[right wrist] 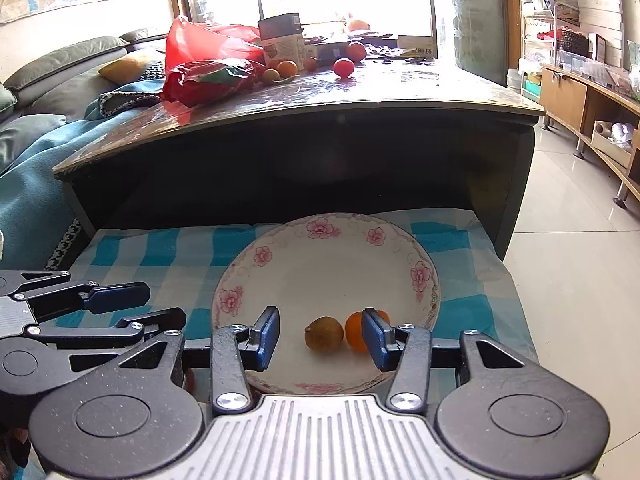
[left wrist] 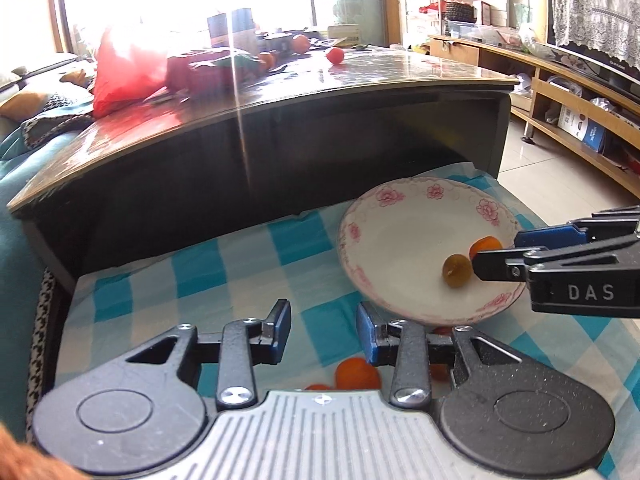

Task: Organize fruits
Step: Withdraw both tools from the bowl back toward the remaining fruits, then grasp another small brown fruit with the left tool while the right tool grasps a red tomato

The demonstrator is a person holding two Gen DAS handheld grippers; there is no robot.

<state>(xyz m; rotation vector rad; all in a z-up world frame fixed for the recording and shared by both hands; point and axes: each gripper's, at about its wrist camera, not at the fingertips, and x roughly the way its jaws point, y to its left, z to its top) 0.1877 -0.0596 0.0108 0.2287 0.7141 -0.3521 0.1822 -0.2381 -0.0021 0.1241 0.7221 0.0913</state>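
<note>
A white plate with pink flowers (right wrist: 280, 276) (left wrist: 400, 216) lies on a blue-checked cloth (right wrist: 160, 248) (left wrist: 200, 268). In it lie a small brown-green fruit (right wrist: 324, 334) (left wrist: 457, 271) and a small orange fruit (right wrist: 356, 330) (left wrist: 485, 245). My right gripper (right wrist: 320, 336) is open over the plate's near part, its fingers either side of the two fruits, holding nothing. My left gripper (left wrist: 322, 330) is open and empty above the cloth, left of the plate. Small orange and red fruits (left wrist: 356, 374) lie on the cloth under the left gripper.
A dark glass-topped table (right wrist: 360, 92) stands just behind the cloth, with a red bag (right wrist: 208, 60), boxes and more fruits (right wrist: 344, 67) on it. A sofa with a teal blanket (right wrist: 36, 168) is at the left. A tiled floor and wooden shelving (right wrist: 592, 120) are at the right.
</note>
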